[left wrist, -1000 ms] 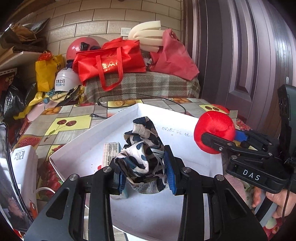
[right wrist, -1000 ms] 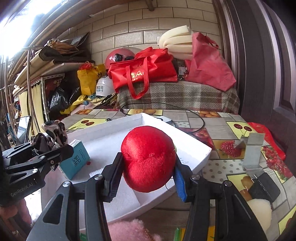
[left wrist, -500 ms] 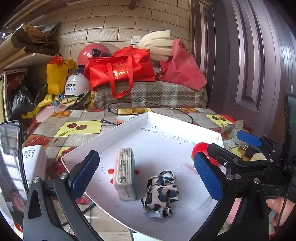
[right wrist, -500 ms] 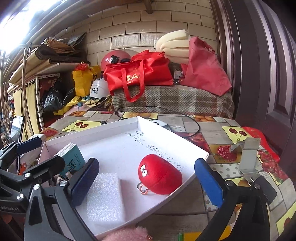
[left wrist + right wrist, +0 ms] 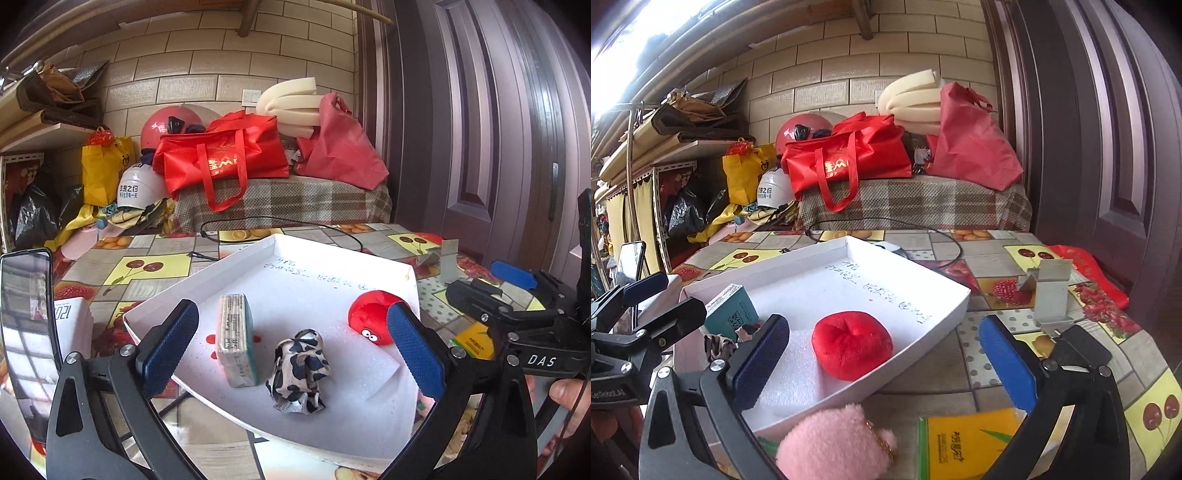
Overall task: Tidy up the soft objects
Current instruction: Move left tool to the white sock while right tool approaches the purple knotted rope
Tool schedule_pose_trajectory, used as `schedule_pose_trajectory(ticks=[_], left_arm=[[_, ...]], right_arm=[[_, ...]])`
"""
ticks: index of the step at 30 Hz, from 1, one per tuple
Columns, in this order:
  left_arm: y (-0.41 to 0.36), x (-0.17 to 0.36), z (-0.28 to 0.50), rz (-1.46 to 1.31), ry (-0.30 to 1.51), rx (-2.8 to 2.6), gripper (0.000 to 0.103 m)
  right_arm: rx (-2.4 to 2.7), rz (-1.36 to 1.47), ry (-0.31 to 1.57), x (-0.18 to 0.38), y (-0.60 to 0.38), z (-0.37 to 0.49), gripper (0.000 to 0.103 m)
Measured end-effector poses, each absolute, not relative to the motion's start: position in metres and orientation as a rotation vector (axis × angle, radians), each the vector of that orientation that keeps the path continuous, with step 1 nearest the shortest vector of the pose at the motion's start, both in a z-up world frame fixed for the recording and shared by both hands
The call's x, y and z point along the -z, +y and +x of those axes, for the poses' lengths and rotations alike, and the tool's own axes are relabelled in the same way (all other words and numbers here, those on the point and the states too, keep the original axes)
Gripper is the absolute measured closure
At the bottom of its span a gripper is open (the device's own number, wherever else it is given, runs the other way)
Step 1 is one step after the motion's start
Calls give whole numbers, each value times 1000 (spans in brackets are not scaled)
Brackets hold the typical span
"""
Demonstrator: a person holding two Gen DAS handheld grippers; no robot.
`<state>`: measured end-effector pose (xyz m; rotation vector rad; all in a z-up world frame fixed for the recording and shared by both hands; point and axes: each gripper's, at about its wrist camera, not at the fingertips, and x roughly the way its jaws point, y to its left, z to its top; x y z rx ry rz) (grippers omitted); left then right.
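Your left hand-held gripper is spread wide with nothing between its blue pads, and your right hand-held gripper is spread just as wide and equally empty. Inside the white tray on the worktop you have three things: one red plush ball lying on a foam sheet near the right rim, one crumpled leopard-print cloth, and one small upright box just beside the cloth. One pink fluffy toy sits outside the tray's near edge.
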<state>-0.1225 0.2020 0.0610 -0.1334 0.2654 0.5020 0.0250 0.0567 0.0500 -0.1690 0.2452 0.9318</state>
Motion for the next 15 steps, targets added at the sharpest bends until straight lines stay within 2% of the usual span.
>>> schedule_pose_trajectory(ticks=[4,10,15], left_arm=[[187,-61,-134,-107,276,-428,0],[158,-60,-156,-67,325,-206,0],[130,-54,-159,-15,447,20,0]], right_arm=[[-917,-187,166,-48,25,6,0],[-916,-119,245,-45,-34,27,0],[-891,-81,334,-44,-87,59,0]])
